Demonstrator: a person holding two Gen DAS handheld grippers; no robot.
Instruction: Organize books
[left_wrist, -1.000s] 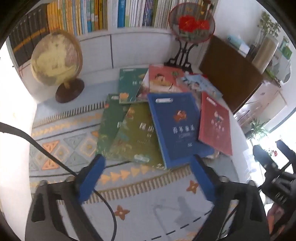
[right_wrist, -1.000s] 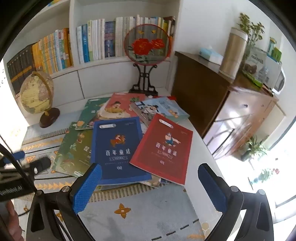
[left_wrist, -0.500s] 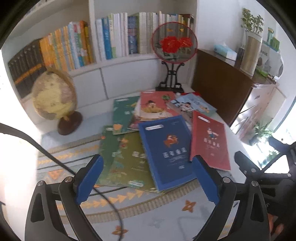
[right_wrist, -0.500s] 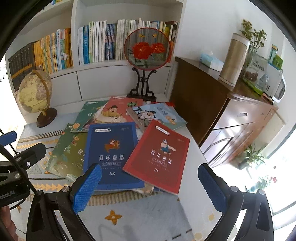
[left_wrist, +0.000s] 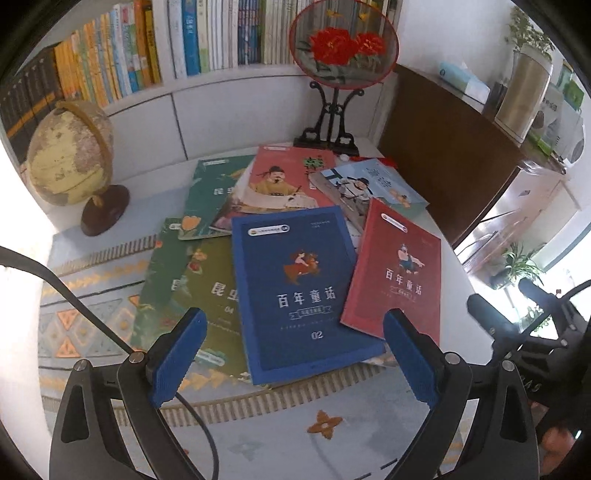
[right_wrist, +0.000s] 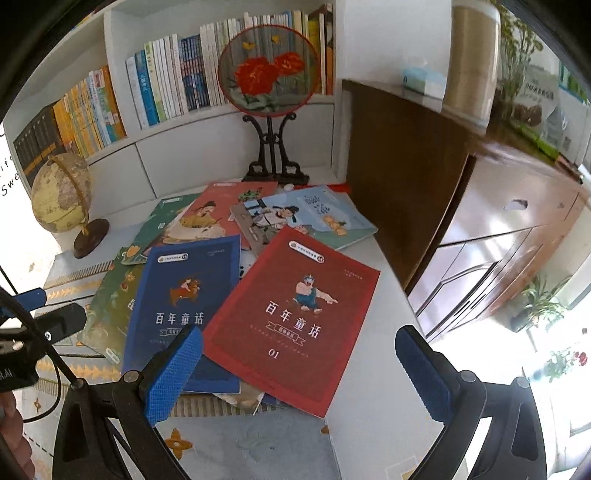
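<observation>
standing at far left, a globe (left_wrist: 70, 155) sits on the table (left_wrist: 439, 243) below a shelf (left_wrist: 236, 79) packed with upright books (left_wrist: 110, 66). loose books are fanned flat on a patterned mat (left_wrist: 88, 317): green book (left_wrist: 192, 295) leftmost, blue book (left_wrist: 295, 288) overlapping its right side, red book (left_wrist: 399, 269) just right of that, with a pink book (left_wrist: 284, 181) and a pale blue book (left_wrist: 373, 184) farther back. a fan stand (left_wrist: 332, 125) rises behind them. the left gripper (left_wrist: 291, 358) hangs over the blue book's near edge, jaws spread wide and empty after just opening further. bare mat lies nearer than the pile. the right gripper (right_wrist: 299, 373) hovers over the red book's (right_wrist: 291, 317) near end, jaws wide, gripping nothing. that book lies close to the table's right edge; a wood cabinet (right_wrist: 417, 184) stands beyond.
</observation>
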